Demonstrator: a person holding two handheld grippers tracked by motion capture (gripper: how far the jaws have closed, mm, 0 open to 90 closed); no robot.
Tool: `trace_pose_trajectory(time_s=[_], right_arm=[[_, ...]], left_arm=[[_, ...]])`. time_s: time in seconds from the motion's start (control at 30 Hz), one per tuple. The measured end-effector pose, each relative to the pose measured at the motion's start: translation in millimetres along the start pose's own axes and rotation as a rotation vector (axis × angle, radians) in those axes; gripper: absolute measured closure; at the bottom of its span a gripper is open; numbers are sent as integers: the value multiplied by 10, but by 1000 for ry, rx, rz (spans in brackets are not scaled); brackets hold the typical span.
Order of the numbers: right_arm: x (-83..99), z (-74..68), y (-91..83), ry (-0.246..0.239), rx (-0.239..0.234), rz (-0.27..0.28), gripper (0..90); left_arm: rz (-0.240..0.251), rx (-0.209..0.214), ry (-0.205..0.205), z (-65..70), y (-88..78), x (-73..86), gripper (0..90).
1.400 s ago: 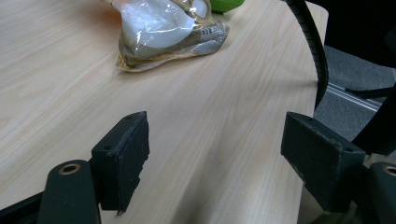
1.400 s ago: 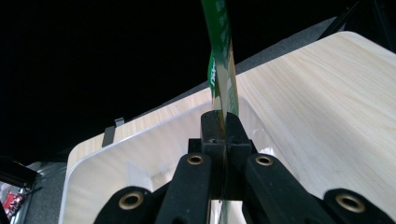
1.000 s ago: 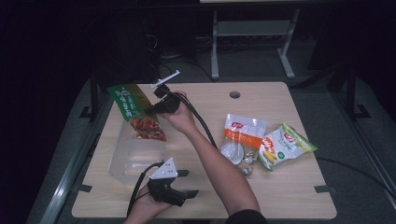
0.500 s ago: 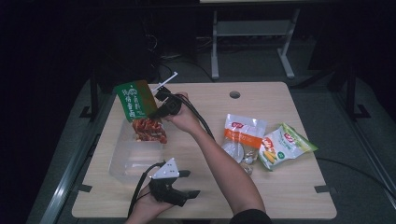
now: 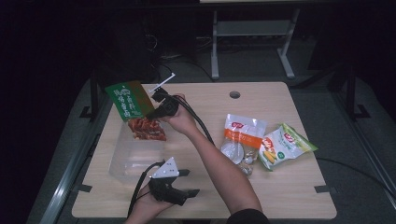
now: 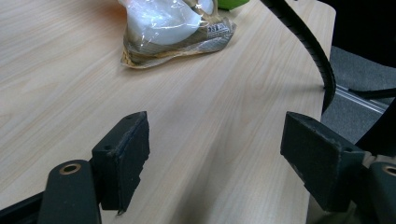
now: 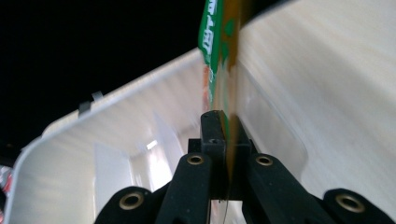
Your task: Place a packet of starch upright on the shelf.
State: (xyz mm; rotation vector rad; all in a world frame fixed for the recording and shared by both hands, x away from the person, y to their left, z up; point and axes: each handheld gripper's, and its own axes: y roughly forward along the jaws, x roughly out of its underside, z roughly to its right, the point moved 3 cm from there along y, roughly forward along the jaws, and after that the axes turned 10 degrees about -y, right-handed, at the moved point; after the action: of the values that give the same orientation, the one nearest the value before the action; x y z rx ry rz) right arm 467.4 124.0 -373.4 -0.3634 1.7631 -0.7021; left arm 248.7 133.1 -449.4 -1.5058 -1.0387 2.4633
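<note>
A green snack packet (image 5: 127, 99) with a red lower part hangs tilted over the far end of a clear plastic bin (image 5: 122, 163) at the table's left. My right gripper (image 5: 152, 111) is shut on the packet's edge. Its jaws have just been closing with the packet between them. In the right gripper view the pads (image 7: 212, 135) pinch the packet (image 7: 215, 32) above the bin (image 7: 116, 130). My left gripper (image 5: 190, 182) rests near the table's front edge, beside the bin. Its jaws stand wide open (image 6: 215, 154) with nothing between them.
An orange and white packet (image 5: 243, 135) and a green corn snack packet (image 5: 285, 144) lie on the right half of the wooden table (image 5: 210, 107). The left gripper view shows the orange and white packet (image 6: 173, 28) ahead and a black cable (image 6: 308, 42). A cable hole (image 5: 235, 94) sits near the far edge.
The packet in my right gripper has swung a little, from leaning out to the left to hanging steeper over the bin. The left hand has stayed where it was.
</note>
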Motion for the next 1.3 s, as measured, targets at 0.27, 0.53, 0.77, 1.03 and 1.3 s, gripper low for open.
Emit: trace_pose_trajectory(time_s=[0.27, 0.53, 0.77, 1.03, 1.3], right_arm=[[140, 24, 95, 12, 69, 45, 897], [353, 72, 136, 31, 77, 78, 894], [422, 86, 129, 23, 88, 79, 892], [410, 111, 75, 45, 80, 87, 765], [388, 127, -151, 58, 64, 101, 658]], left_arm=[[-9, -3, 4, 11, 8, -6, 237], [-9, -4, 10, 20, 16, -17, 237], [-11, 1, 9, 26, 32, -20, 237], [-10, 1, 5, 16, 27, -20, 237], [-9, 5, 6, 17, 24, -23, 237]])
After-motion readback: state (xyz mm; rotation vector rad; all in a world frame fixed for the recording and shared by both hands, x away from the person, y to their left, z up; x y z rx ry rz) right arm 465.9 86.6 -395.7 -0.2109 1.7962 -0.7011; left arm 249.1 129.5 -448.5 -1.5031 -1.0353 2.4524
